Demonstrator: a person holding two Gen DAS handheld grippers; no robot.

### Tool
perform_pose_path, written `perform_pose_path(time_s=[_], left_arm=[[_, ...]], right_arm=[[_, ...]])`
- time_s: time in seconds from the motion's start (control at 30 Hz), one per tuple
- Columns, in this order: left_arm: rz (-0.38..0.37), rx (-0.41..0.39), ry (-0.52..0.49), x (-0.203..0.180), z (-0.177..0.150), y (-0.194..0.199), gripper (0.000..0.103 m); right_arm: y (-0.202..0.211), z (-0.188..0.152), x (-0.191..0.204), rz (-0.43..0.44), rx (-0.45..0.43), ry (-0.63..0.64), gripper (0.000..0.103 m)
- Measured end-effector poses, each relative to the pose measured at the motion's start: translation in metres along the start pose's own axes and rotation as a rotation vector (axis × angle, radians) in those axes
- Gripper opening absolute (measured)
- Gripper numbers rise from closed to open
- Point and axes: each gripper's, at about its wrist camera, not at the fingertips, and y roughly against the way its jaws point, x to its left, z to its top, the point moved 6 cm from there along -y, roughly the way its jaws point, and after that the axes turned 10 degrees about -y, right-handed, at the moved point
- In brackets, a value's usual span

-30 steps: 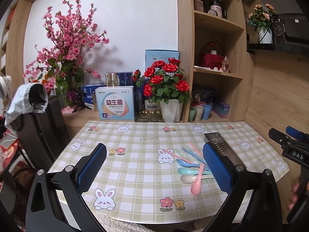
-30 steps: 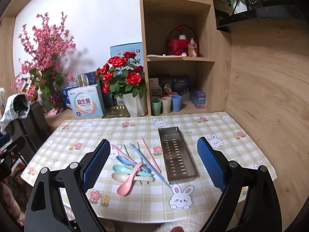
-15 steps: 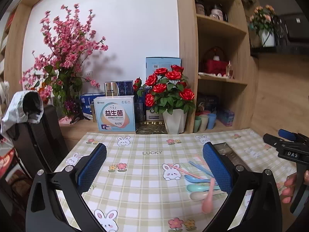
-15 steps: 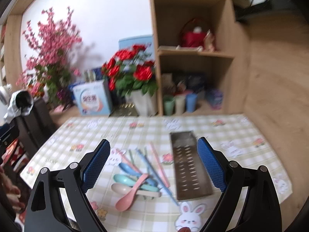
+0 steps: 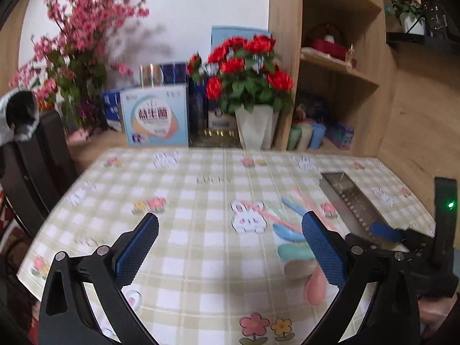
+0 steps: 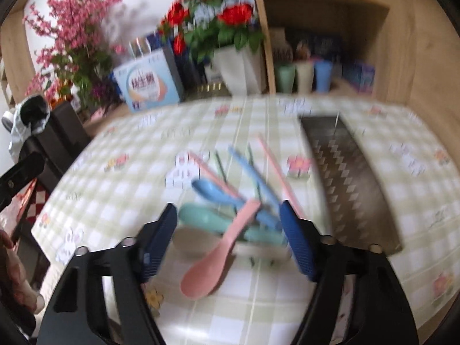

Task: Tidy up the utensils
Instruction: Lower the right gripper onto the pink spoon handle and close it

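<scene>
A pile of pastel spoons and chopsticks lies on the checked tablecloth. A pink spoon [image 6: 218, 256] lies on top, with a blue spoon [image 6: 212, 191], a green spoon [image 6: 201, 215] and a beige spoon [image 6: 195, 240] under it. A perforated steel tray [image 6: 350, 178] lies to their right. My right gripper [image 6: 227, 238] is open, low over the pile, its fingers either side of the pink spoon. My left gripper [image 5: 230, 247] is open and empty over the tablecloth, left of the spoons [image 5: 293, 251] and the tray [image 5: 348, 201]. The right gripper's body [image 5: 417, 241] shows at the right edge.
A white pot of red roses [image 5: 253, 95] and boxes [image 5: 156, 115] stand behind the table [image 5: 187, 189]. Coloured cups [image 6: 304, 76] sit on the low wooden shelf. A black chair [image 5: 37, 149] is at the left. A wooden wall closes the right side.
My right gripper has dropped and moved forward onto the utensil pile. My left gripper has moved forward and lower over the table. Both views are blurred by motion.
</scene>
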Motion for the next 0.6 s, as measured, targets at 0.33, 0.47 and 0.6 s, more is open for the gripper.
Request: perform_pose_path(time_s=[0.33,0.47,0.6], left_arm=[[-0.072,0.078,-0.059,-0.02,-0.034,-0.034,0.088],[-0.066,0.105,-0.025,-0.011,-0.039,-0.043,0.086],[-0.069,0.129,0.003,-0.005,-0.044,-0.049,0.083]], right_arm=[[-0.048,-0.039,-0.012,0.025,0.161,-0.076,0.037],[-0.055,-0.04,-0.01,0.028,0.178,-0.083,0.033],[-0.058,-0.042,-0.002,0.039,0.198,-0.053,0.03]])
